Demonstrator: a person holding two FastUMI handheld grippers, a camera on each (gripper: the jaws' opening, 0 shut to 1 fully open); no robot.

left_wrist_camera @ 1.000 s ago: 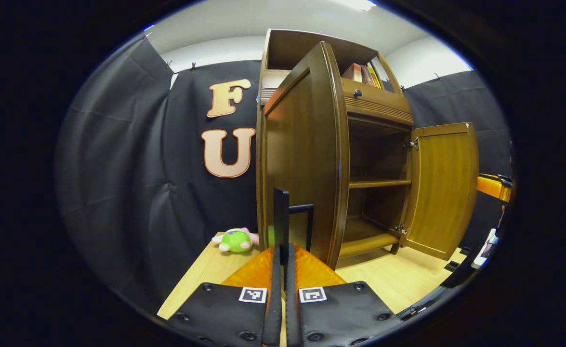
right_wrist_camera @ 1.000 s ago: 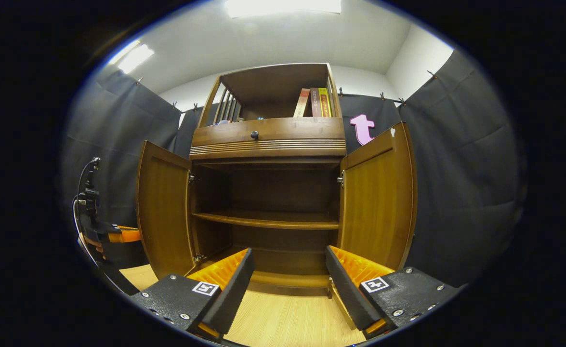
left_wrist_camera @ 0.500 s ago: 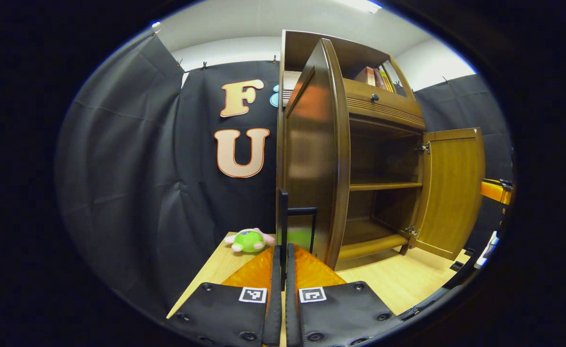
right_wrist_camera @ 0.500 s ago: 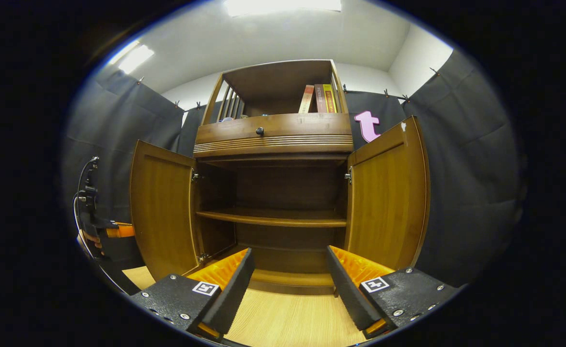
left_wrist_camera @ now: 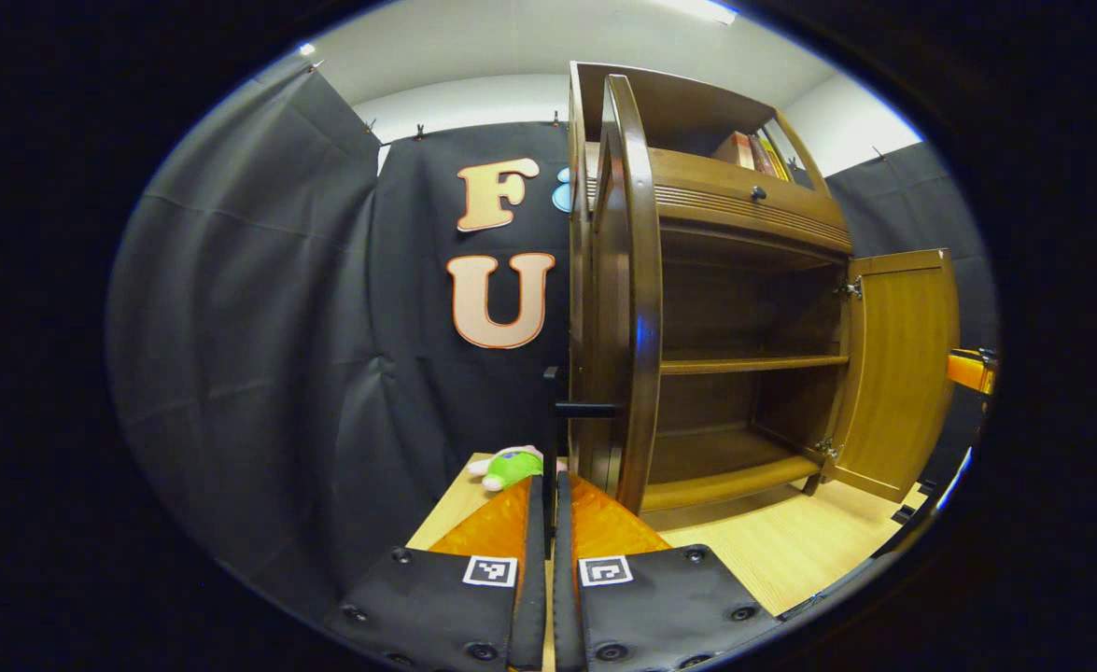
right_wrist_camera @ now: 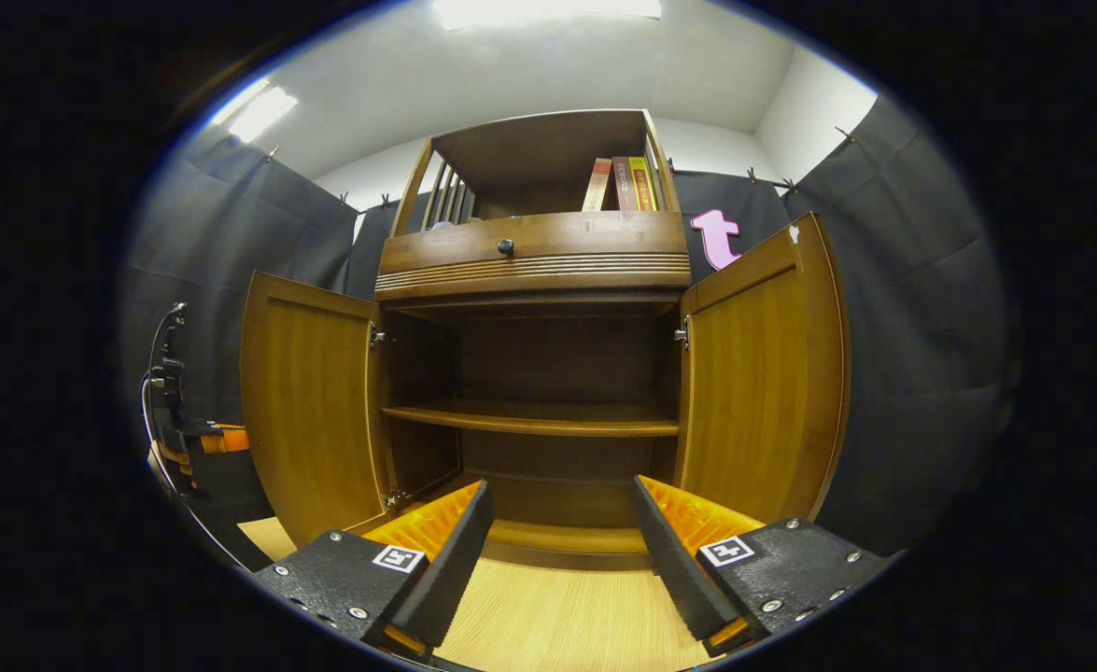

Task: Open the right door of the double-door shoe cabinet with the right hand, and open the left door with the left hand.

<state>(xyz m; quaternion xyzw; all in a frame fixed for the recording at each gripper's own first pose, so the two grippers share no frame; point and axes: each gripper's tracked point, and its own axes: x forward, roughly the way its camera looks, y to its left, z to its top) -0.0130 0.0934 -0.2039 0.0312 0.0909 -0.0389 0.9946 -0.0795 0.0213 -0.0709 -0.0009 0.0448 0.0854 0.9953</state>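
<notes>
Both doors stand swung out. Your left gripper (left_wrist_camera: pixel 550 504) is clamped on the left door's handle (left_wrist_camera: pixel 555 439), a vertical bar dead ahead of its fingertips; left door (left_wrist_camera: pixel 625 299) just right. Right gripper (right_wrist_camera: pixel 562 532) gapes empty, right door (right_wrist_camera: pixel 763 373) ahead-right.

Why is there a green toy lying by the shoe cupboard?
That is the odd bit: a green plush toy lies on the wooden floor beside the cabinet, not on its shelves. Both doors stand open; nothing looks broken.
</notes>
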